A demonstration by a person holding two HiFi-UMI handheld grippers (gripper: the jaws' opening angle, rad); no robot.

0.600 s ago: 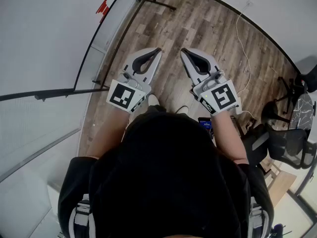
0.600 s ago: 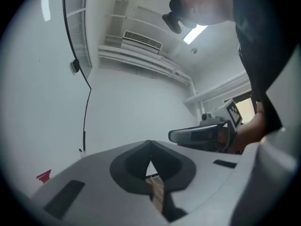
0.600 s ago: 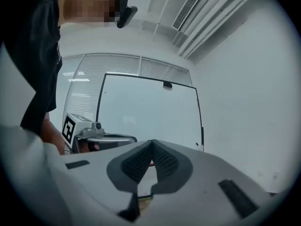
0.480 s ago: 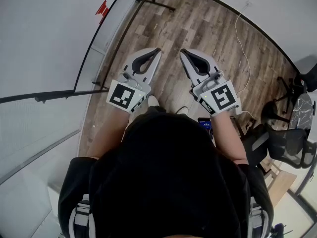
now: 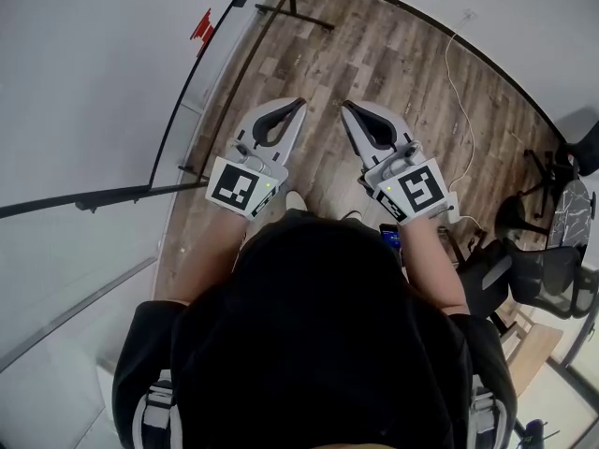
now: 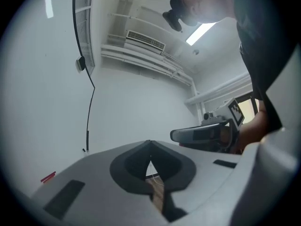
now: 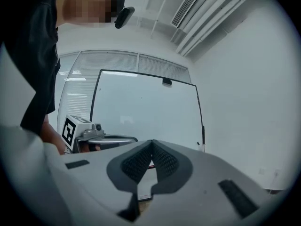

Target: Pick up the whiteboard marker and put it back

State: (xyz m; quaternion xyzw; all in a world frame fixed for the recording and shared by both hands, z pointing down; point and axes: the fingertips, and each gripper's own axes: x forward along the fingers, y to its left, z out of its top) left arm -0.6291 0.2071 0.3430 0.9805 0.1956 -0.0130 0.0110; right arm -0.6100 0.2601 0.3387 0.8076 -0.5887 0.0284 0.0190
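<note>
Head view: left tool [image 5: 297, 104], right tool [image 5: 347, 107], the likely whiteboard marker [image 5: 200, 24] red by the whiteboard [image 5: 168, 64], well apart; left gripper view: jaws closed, empty; right gripper view: same; reaching unopened, we risk knocking it off.

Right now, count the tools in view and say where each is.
2. The left tool is held over the wood floor near the whiteboard; the right tool is beside it, apart.

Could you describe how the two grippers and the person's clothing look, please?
The left gripper and the right gripper match: light grey shells, curved jaws with black pads, each bearing a white cube with black square markers. The person wears a black short-sleeved top.
</note>
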